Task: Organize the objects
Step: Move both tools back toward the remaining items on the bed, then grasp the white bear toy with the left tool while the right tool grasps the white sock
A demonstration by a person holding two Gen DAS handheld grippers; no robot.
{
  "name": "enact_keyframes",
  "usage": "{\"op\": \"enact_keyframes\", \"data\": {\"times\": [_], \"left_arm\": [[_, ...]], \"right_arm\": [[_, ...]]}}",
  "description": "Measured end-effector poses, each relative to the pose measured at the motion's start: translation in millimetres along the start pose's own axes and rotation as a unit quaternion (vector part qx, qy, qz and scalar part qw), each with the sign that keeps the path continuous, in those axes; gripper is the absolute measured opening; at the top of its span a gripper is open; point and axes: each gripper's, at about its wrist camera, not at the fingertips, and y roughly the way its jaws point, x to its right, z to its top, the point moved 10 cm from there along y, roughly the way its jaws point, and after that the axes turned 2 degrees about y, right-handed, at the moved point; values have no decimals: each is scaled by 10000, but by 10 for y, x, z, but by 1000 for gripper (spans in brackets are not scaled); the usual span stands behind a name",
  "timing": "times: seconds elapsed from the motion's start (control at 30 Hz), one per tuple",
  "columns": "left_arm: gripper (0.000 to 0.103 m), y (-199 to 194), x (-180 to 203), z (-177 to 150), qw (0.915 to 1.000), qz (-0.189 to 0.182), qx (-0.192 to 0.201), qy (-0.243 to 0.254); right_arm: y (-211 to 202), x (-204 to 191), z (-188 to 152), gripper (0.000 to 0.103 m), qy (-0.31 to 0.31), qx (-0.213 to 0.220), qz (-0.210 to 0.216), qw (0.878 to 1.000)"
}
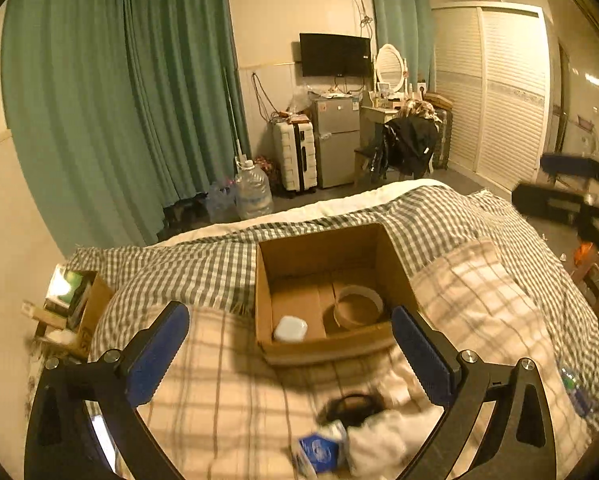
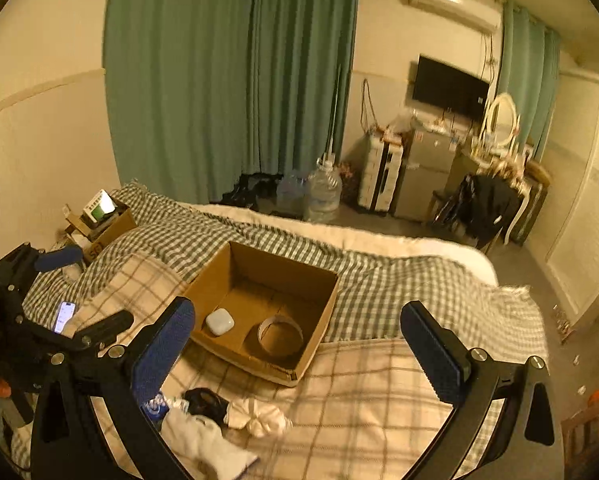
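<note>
- Two grippers hang over the bed [image 2: 379, 384], both spread wide and carrying nothing: the left gripper [image 1: 291, 354] and the right gripper [image 2: 297, 350].
- Several loose things remain on the plaid blanket in front of the cardboard box [image 2: 317, 344], on its near side: a black ring-shaped item [image 2: 205, 400], white crumpled cloth [image 2: 259, 420] and a blue-and-white packet [image 1: 319, 450].
- Inside the box already lie a white case [image 2: 219, 321] on the left and a tape roll [image 2: 280, 338] to its right, so I judge the sorting partly done.
- The relation that counts: the pile lies low and close to both grippers, nearer the camera than the box, so a pick calls for a dip downward and then a carry forward over the box's near wall.
- For the left gripper the pile sits just right of centre, under its span; for the right gripper it sits to the lower left, beside its left finger. The left looks better lined up.
- The cloth trails from the pile toward the camera in the right wrist view; its shape is blurred in the left wrist view.
- Only the right wrist view shows a lit phone [image 2: 65, 316] on the bed at far left; only the left wrist view shows the packet's face clearly.
</note>
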Motion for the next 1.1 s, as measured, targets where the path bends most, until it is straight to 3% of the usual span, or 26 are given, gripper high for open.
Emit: {"op": "enact_keyframes", "data": {"times": [0.13, 0.3, 0.47, 0.7, 0.87, 1.03, 1.1], "left_arm": [[103, -288, 95, -267, 10000, 85, 13, -45], [103, -385, 143, -764, 9987, 402, -149, -279], [103, -234, 199, -1361, 9941, 353, -423, -933], [103, 14, 462, -2075, 9880, 77, -1151, -1027], [103, 143, 659, -2256, 9868, -133, -1412, -784], [103, 453, 757, -2323, 9815, -369, -1645, -909], [92, 483, 814, -2326, 9810, -526, -1635, -904]], "right_arm": [[-364, -92, -119, 103, -224, 135, -149, 9995], [-531, -263, -587, 103, -412, 65, -223, 9989], [-371, -379, -1189, 102, -241, -176, -347, 9990], [60, -406, -1848, 102, -218, -620, -659, 9957], [273, -385, -2169, 102, 71, -964, -448, 9943], [366, -407, -2275, 102, 175, -1107, -300, 9932], [360, -411, -2259, 102, 174, -1080, -303, 9935]]}}
